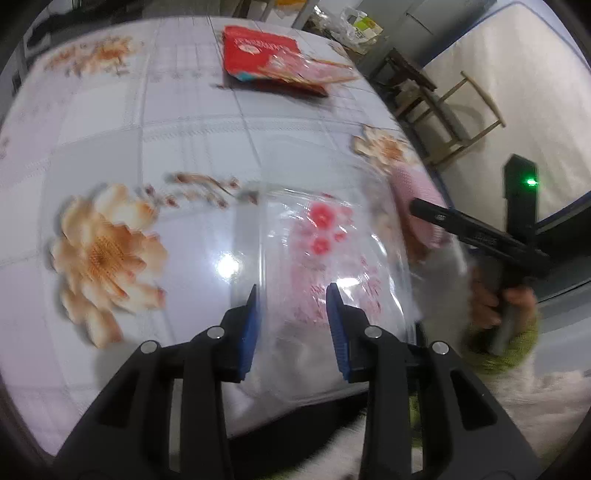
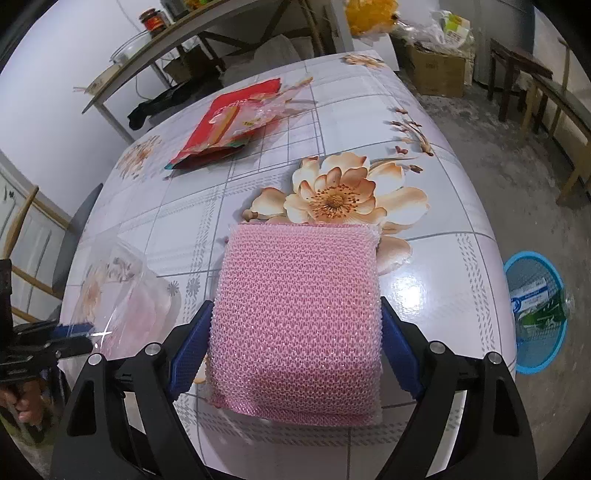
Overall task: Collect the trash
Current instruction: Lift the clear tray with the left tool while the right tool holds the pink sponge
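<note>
Blue mesh bin holding wrappers, pink sponge in right claw

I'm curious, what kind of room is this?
Probably a home kitchen or dining room: a table with a flowered oilcloth, wooden stools, and a shelf with a sauce jar.

A: We see pink mesh sponge, red packet, clear wrapper with red print.
B: Our tablecloth: white-lilac grid, orange flowers. Bin blue.

A lived-in home — floral tablecloth, wooden stools, cardboard box.
</note>
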